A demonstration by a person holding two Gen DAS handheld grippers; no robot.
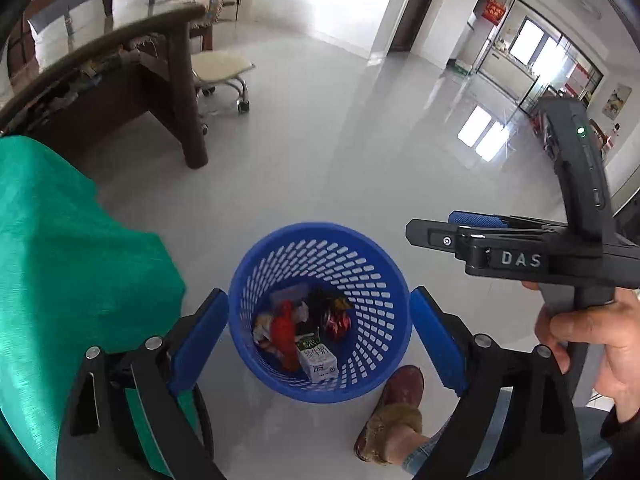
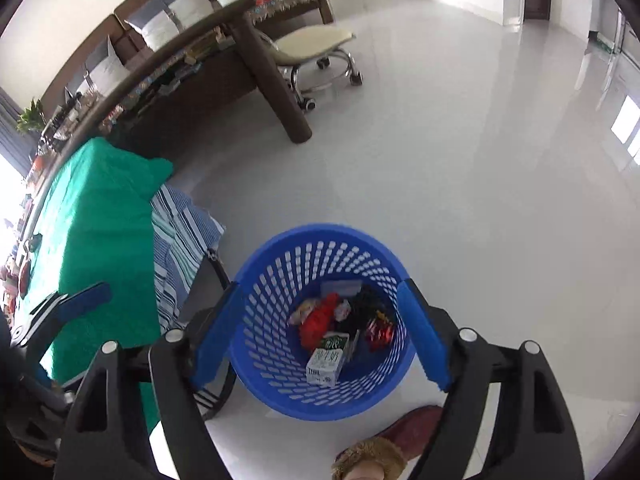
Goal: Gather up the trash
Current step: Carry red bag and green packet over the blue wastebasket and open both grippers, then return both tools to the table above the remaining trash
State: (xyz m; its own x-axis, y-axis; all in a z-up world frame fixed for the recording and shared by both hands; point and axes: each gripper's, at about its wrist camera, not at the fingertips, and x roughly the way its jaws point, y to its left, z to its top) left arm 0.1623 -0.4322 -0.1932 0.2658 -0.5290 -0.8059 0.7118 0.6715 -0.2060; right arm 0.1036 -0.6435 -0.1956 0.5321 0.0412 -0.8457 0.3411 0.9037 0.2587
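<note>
A blue perforated waste basket stands on the pale floor; it also shows in the right wrist view. Inside lie a white-green milk carton, a red wrapper, a dark red foil piece and crumpled paper. My left gripper hovers open and empty above the basket. My right gripper is open and empty above it too; it shows from the side in the left wrist view.
A table with a green cloth is at the left, over a striped cloth. A dark wooden table leg and a wheeled stool stand behind. The person's slippered foot is beside the basket.
</note>
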